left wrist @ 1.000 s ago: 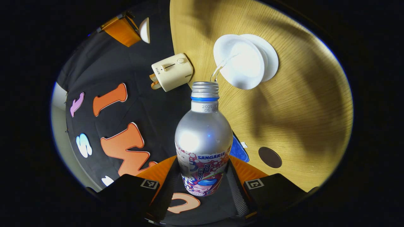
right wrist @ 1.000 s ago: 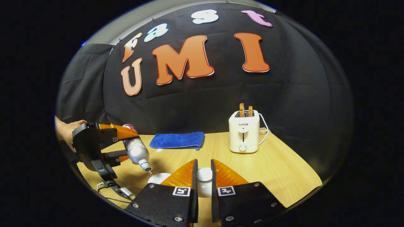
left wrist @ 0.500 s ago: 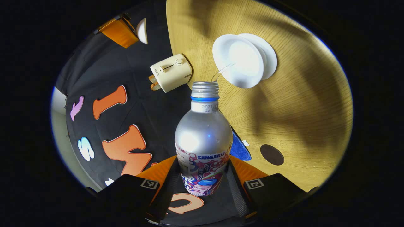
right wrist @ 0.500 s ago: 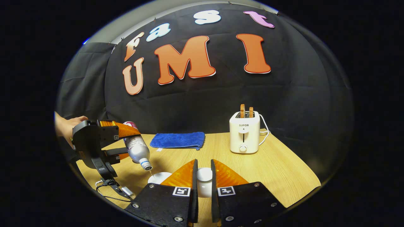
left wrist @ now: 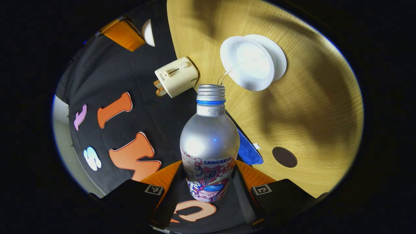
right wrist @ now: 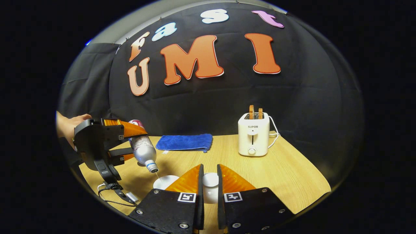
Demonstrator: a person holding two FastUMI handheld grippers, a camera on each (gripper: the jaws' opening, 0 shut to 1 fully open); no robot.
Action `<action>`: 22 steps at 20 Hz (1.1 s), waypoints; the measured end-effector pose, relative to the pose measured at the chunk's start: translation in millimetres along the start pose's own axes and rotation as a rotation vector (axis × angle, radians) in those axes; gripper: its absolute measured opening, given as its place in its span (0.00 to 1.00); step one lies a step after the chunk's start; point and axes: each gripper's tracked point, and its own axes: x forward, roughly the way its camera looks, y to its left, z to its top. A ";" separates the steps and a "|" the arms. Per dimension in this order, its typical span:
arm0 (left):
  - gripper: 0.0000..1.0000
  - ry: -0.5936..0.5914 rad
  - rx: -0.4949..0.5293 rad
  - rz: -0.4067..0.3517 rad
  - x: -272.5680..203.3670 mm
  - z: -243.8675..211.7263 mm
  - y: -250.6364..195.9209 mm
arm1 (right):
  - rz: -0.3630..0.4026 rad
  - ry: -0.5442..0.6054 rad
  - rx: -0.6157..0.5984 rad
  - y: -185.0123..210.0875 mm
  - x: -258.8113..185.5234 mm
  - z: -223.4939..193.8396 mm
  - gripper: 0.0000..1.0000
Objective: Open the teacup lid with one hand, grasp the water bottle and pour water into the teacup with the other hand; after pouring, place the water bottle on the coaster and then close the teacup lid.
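My left gripper (left wrist: 209, 177) is shut on a silver water bottle (left wrist: 209, 139) that is tilted mouth-down toward the white teacup (left wrist: 246, 62) on its saucer (left wrist: 279, 58). A thin stream of water runs from the bottle's mouth into the cup. A dark round coaster (left wrist: 284, 157) lies bare on the wooden table. In the right gripper view my right gripper (right wrist: 209, 174) is shut on the white teacup lid (right wrist: 210, 183), held up beside the teacup (right wrist: 165, 182). The left gripper (right wrist: 130, 143), in a hand, tips the bottle (right wrist: 144, 150) over the cup.
A white toaster (right wrist: 253, 134) with two slices of toast stands at the table's back right. A folded blue cloth (right wrist: 184, 142) lies at the back, by the wall. A black cable (right wrist: 113, 193) with a white plug trails off the table's near left edge.
The left gripper with the bottle has shifted slightly to the right, closer over the cup, and the stream has thinned. The right gripper still holds the lid in nearly the same place.
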 end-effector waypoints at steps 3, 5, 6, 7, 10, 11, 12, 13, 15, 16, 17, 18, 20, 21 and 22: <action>0.84 0.004 0.011 0.003 -0.5 -0.1 1.3 | -0.002 0.002 -0.007 -0.1 0.8 -1.2 0.17; 0.84 0.010 0.016 -0.005 -0.3 -2.3 -1.7 | 0.002 0.005 -0.008 1.3 0.7 -2.3 0.17; 0.84 0.013 0.015 -0.008 0.3 -3.2 -2.8 | 0.000 0.004 -0.007 0.8 0.9 -1.6 0.17; 0.84 0.010 0.010 -0.010 1.4 -2.3 -3.0 | 0.005 0.006 -0.004 1.3 1.5 -2.8 0.17; 0.84 0.007 -0.008 -0.005 1.9 -2.9 -4.2 | 0.004 0.009 0.000 0.6 1.7 -4.5 0.17; 0.84 0.004 -0.023 0.001 1.0 -3.3 -3.1 | 0.003 0.009 -0.002 0.8 2.3 -4.2 0.17; 0.84 -0.002 -0.052 0.013 1.1 -3.2 -1.6 | 0.008 0.009 -0.001 2.6 2.1 -4.4 0.17; 0.84 -0.008 -0.084 0.018 0.9 -1.9 -1.5 | 0.012 0.010 0.004 4.1 2.3 -5.0 0.17; 0.84 -0.019 -0.135 0.058 -0.9 -2.1 6.5 | 0.025 0.013 0.015 8.4 3.7 -5.7 0.17; 0.84 -0.027 -0.175 0.075 -1.8 -2.6 9.2 | 0.030 0.011 0.015 9.4 4.3 -4.9 0.17; 0.84 -0.034 -0.226 0.087 -3.6 -3.1 10.7 | 0.034 0.005 0.014 11.8 4.4 -3.1 0.17; 0.83 -0.035 -0.281 0.102 -5.2 -3.8 11.9 | 0.040 0.001 0.015 13.4 4.5 -2.1 0.17; 0.83 -0.030 -0.389 0.143 -10.5 -13.3 17.8 | 0.051 -0.004 0.019 19.4 5.2 -0.7 0.17; 0.84 -0.009 -0.448 0.166 -14.0 -21.6 20.0 | 0.054 -0.003 0.018 21.4 6.4 -1.6 0.17; 0.83 0.005 -0.526 0.181 -15.2 -32.1 18.7 | 0.054 -0.003 0.014 21.8 7.4 -1.5 0.17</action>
